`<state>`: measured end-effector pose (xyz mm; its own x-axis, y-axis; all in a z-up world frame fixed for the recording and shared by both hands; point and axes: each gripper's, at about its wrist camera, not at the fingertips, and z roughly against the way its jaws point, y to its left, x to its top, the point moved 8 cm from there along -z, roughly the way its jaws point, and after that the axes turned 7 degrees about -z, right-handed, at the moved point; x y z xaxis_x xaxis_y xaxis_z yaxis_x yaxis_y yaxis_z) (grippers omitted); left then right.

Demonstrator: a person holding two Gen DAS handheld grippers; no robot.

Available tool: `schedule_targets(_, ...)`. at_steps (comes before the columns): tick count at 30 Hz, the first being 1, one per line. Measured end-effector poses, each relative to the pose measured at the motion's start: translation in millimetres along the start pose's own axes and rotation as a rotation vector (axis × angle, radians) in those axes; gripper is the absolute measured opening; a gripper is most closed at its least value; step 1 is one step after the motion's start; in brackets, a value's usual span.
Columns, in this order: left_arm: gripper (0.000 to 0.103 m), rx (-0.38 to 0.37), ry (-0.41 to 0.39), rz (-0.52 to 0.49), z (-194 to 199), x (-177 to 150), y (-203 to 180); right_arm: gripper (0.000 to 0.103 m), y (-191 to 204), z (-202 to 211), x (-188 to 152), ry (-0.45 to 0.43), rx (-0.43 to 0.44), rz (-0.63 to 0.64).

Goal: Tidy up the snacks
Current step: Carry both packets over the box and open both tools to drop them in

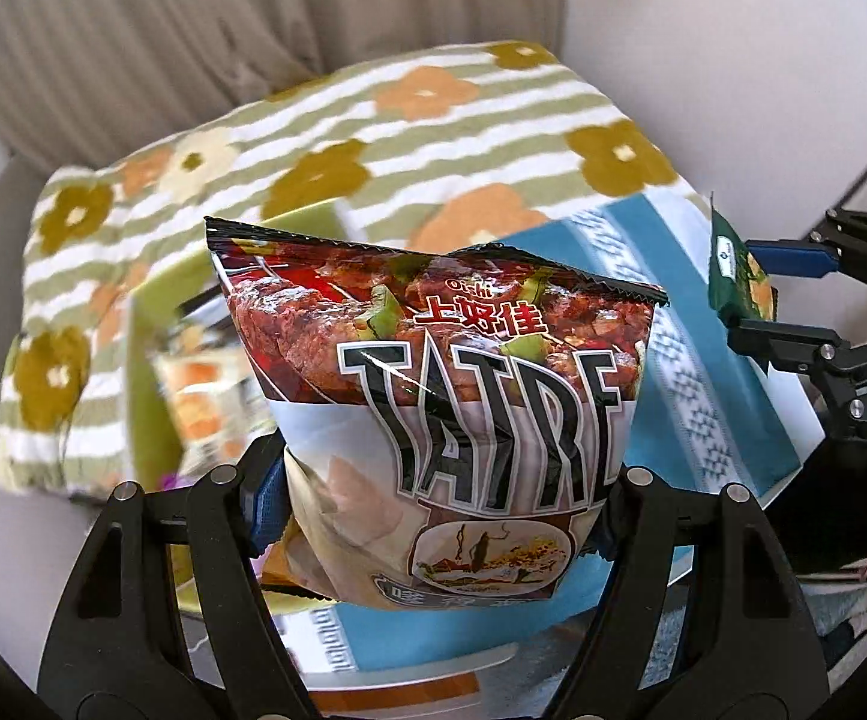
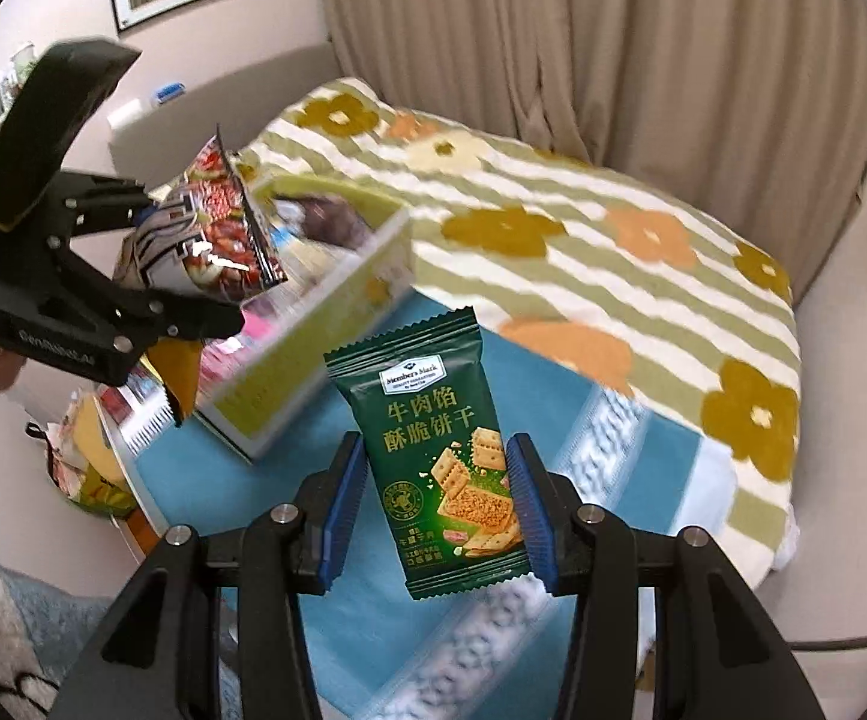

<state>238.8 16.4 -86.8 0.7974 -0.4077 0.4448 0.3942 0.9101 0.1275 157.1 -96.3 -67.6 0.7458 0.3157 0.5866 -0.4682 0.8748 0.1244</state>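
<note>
Left wrist view: my left gripper [image 1: 433, 516] clamps the puffy chip bag [image 1: 439, 384] upright, above the blue cloth [image 1: 703, 372]. Right wrist view: my right gripper [image 2: 436, 516] pinches the green cracker packet [image 2: 439, 468] over the cloth, with the green snack box [image 2: 313, 330] far left.

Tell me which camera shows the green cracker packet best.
The right wrist view: the green cracker packet faces the camera between the right gripper fingers, with its label readable. The left wrist view shows it only small and edge-on at the far right.
</note>
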Motion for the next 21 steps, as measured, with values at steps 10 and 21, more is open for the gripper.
schedule_targets(10,0.072,0.005,0.045,0.060,-8.3,-52.7,116.8,0.044,91.4,-37.6,56.9,-0.030,0.056,-0.077)
schedule_targets(21,0.102,-0.149,0.054,0.062,-49.9,-75.0,162.5,0.044,146.6,-104.8,84.3,0.028,0.059,-0.180)
